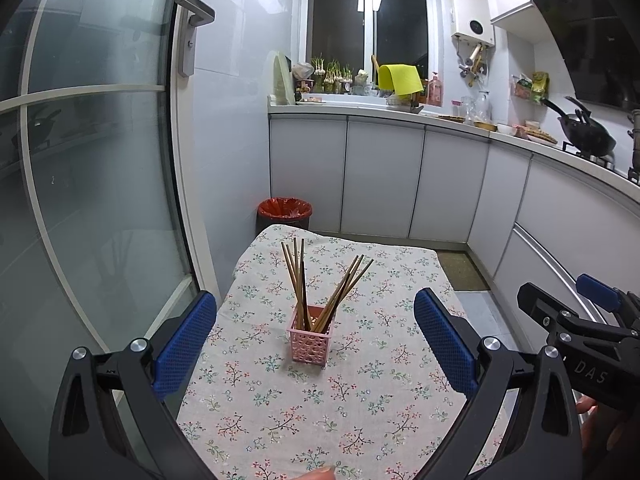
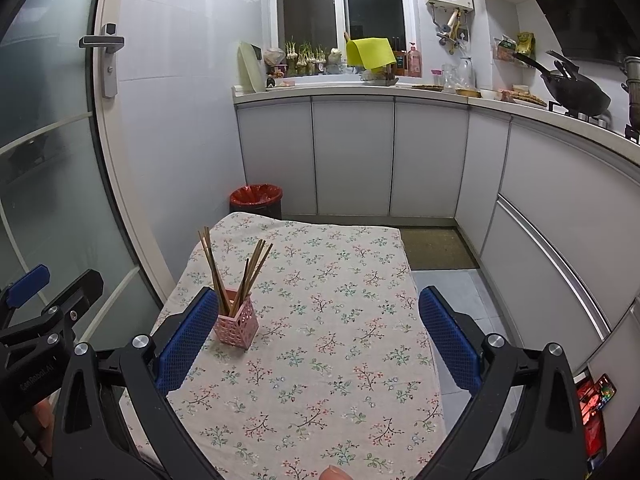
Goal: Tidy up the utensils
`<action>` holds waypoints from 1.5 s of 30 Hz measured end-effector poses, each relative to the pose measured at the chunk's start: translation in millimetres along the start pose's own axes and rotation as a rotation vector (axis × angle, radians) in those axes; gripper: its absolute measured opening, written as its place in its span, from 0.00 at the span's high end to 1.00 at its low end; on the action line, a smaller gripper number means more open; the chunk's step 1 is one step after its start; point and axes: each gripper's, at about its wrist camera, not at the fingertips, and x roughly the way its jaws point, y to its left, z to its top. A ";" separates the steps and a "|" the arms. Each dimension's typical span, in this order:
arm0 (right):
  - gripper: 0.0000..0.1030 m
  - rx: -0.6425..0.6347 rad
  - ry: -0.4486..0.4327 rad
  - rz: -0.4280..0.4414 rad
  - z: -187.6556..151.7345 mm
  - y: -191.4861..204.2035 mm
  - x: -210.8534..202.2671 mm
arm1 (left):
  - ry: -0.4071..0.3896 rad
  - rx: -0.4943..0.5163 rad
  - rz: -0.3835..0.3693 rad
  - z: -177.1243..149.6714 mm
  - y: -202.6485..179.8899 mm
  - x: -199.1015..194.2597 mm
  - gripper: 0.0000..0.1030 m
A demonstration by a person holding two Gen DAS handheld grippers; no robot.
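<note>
Through the right wrist camera I see my right gripper (image 2: 318,338) spread wide and empty above the flowered tablecloth (image 2: 320,320), a pink holder (image 2: 237,326) of chopsticks (image 2: 236,272) just beside its left finger, the left gripper (image 2: 44,300) at the frame's left edge.

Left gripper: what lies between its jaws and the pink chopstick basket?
Only bare floral tablecloth lies between the open left gripper and the pink chopstick basket, seen in the left wrist view.

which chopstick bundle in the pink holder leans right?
The right-hand bundle in the pink holder splays toward the right; the left bundle stands nearly upright.
</note>
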 end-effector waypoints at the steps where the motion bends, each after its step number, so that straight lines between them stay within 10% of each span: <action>1: 0.07 0.000 0.000 0.000 -0.1 -0.1 -0.2 | 0.000 0.000 0.000 0.0 0.0 0.0 0.07; 45: 0.07 -0.017 -0.060 -0.060 7.4 0.2 -12.8 | -0.001 -0.011 0.009 1.5 -2.0 -1.8 0.07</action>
